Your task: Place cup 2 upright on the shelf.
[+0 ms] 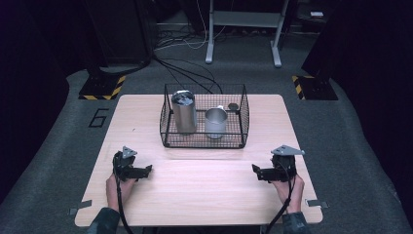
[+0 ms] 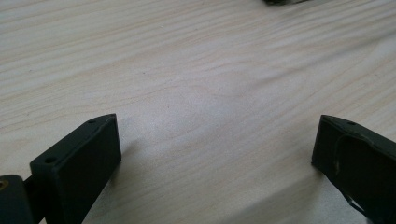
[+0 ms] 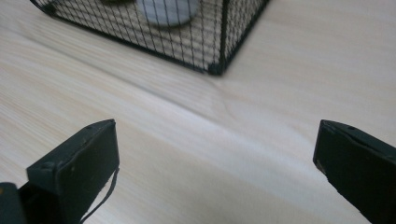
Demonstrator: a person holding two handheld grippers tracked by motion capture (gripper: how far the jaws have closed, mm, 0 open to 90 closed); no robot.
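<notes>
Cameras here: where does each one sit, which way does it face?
High view: above the person's side, facing forward and down on the table; hands, left gripper, right gripper, wire basket.
Left gripper view: on the left gripper, facing bare tabletop; jaws apart.
Right gripper view: on the right gripper, facing the basket's corner; jaws apart.
Shared: high and right gripper views both show the basket.
</notes>
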